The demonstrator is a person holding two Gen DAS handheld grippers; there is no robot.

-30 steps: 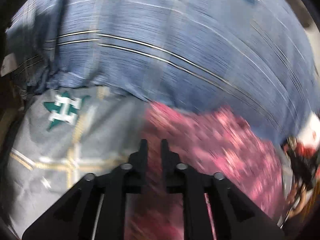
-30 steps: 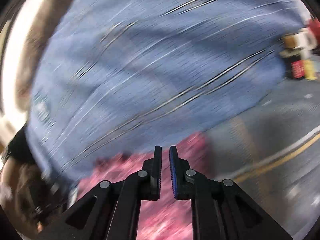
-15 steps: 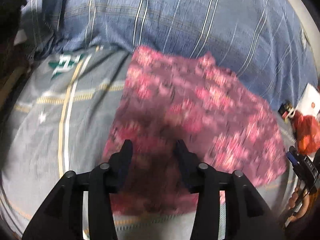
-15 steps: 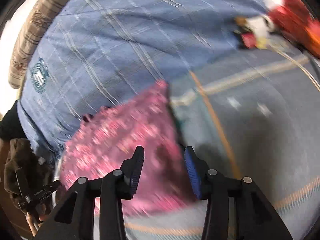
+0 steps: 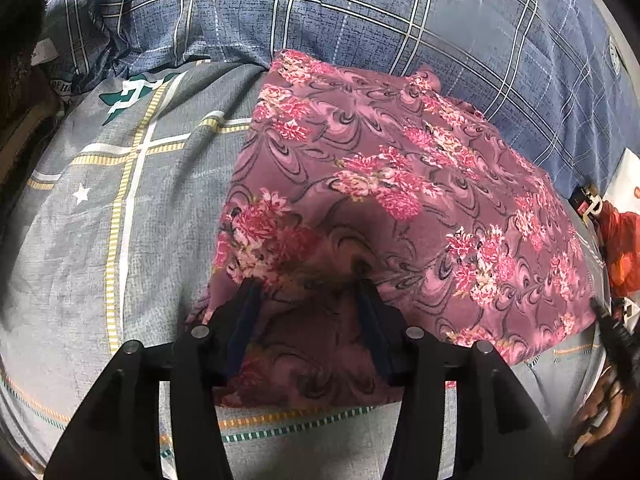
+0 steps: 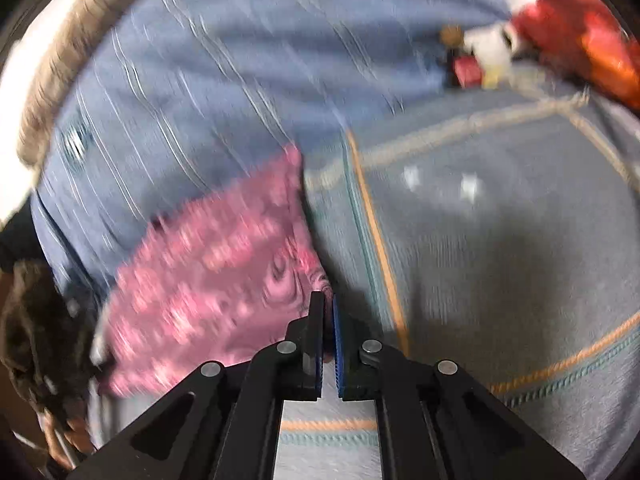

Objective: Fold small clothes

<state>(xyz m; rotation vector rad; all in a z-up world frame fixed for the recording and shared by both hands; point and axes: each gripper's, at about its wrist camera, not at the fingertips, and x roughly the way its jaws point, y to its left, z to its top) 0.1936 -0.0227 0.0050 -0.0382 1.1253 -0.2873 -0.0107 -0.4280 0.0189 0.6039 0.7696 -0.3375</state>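
A pink floral garment [image 5: 392, 200] lies flat on the grey bedsheet [image 5: 120, 208], folded into a rough rectangle. My left gripper [image 5: 306, 280] is open, its fingers spread over the garment's near edge. In the blurred right wrist view the same garment [image 6: 208, 276] lies to the left. My right gripper [image 6: 325, 300] is shut at the garment's right edge; whether cloth sits between the pads cannot be told.
A blue plaid pillow or quilt [image 5: 400, 12] lies behind the garment. Red and white packages [image 5: 616, 232] and small items [image 6: 560, 24] sit at the right edge of the bed. A dark object [image 6: 36, 320] is at the left in the right wrist view.
Both grippers opened and let the garment down flat on the sheet. The left gripper opened wider and stays over the near edge. The right gripper has since shut at the garment's right edge.
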